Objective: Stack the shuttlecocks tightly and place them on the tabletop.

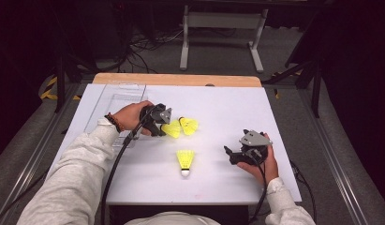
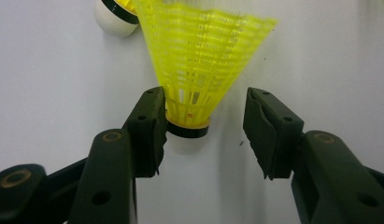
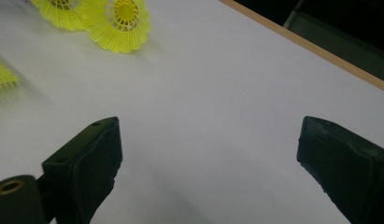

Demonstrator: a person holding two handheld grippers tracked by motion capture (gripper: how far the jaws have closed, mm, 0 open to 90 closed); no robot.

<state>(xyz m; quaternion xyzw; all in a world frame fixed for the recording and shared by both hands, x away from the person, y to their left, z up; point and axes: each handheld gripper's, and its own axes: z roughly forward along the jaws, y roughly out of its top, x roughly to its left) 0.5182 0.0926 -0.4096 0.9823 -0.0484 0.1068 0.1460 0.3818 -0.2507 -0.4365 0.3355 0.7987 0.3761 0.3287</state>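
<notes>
High view inspection: left gripper parted around a shuttlecock

We work from left to right. A clear plastic tray (image 1: 116,99) lies at the table's ten o'clock. Just right of it, the left gripper (image 1: 159,124) sits over the nearest shuttlecock (image 2: 199,70). Its jaws stand apart: one pad touches the cork base, the other is clear of it, so nothing is pinched. A second shuttlecock (image 1: 188,125) lies touching the first; a third shuttlecock (image 1: 185,161) lies at six o'clock. We judge this a release or a regrip; the next move calls for lifting clear without toppling the skirt. The right gripper (image 1: 233,154), at four o'clock, is spread wide and empty. The table (image 1: 218,103) is white with a wooden far edge, on grey carpet in a dark room.
</notes>
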